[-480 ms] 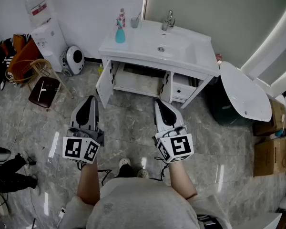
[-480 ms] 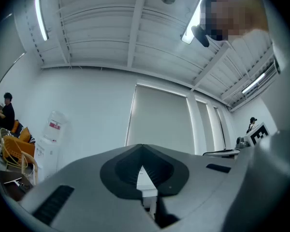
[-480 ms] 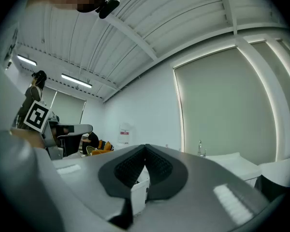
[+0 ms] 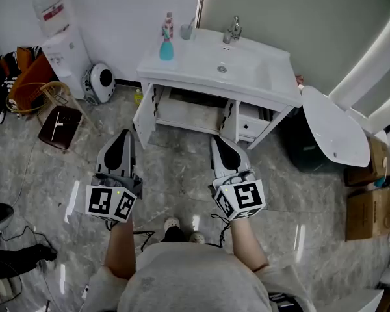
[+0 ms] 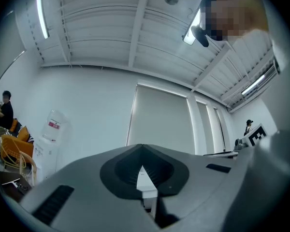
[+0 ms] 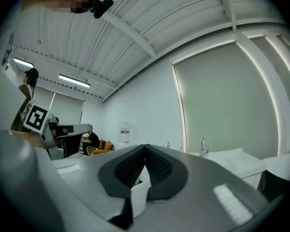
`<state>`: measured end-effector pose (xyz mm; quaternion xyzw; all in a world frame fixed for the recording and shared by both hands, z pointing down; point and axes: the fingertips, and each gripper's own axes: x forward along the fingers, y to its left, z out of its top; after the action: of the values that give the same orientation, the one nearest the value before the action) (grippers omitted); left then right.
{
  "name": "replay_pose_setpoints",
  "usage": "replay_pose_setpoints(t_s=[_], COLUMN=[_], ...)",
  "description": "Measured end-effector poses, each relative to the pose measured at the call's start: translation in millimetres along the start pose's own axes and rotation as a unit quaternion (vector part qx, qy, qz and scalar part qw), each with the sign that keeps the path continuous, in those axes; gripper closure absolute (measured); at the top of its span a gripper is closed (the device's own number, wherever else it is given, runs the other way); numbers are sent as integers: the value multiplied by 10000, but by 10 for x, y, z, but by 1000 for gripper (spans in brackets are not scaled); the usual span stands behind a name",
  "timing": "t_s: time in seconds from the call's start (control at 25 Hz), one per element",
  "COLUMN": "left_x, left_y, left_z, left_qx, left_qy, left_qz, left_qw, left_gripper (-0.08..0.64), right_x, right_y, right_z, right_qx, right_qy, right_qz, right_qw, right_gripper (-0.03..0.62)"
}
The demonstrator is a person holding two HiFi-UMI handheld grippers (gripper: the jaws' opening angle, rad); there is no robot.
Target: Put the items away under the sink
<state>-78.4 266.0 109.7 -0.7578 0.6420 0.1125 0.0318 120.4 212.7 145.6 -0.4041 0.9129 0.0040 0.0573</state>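
Observation:
A white sink vanity [image 4: 260,77] stands ahead against the wall. Both of its lower doors hang open onto the cabinet space [image 4: 188,110]. On the counter's left end stand a teal bottle [image 4: 166,49], a red-and-white bottle [image 4: 169,25] and a cup [image 4: 187,30]. A small yellow item [image 4: 138,96] lies on the floor by the left door. My left gripper [image 4: 121,135] and right gripper [image 4: 220,140] hover side by side over the floor, short of the vanity. Each is shut with nothing in it. The jaws meet at their tips in the left gripper view [image 5: 143,147] and the right gripper view [image 6: 145,146].
Left of the vanity stand a water dispenser [image 4: 62,47], a round white appliance [image 4: 103,80], a wicker chair [image 4: 42,93] and a brown stool [image 4: 60,123]. On the right are a dark bin [image 4: 299,145], a white oval top [image 4: 335,125] and cardboard boxes [image 4: 370,210].
Both grippers keep their place. The head view has shifted a little, so the vanity sits slightly further right. The dark shape at the lower left edge has moved.

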Motion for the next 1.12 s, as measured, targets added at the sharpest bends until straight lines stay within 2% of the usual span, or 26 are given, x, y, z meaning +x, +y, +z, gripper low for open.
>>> replay_pose_setpoints(t_s=[0.44, 0.64, 1.12], left_x=[74, 170, 953], left_y=[449, 582, 657], left_z=[13, -39, -208], left_qx=[59, -73, -8], left_qy=[-51, -63, -90], left_qz=[-193, -209, -183], left_qw=[9998, 9997, 9998], left_gripper=[558, 557, 557], right_x=[327, 445, 1010], right_y=[166, 193, -420], right_z=[46, 52, -29], right_qx=[-24, -189, -168], right_qy=[-219, -207, -305], right_qz=[-258, -239, -184], right_qw=[9994, 9993, 9992], right_gripper=[582, 583, 582])
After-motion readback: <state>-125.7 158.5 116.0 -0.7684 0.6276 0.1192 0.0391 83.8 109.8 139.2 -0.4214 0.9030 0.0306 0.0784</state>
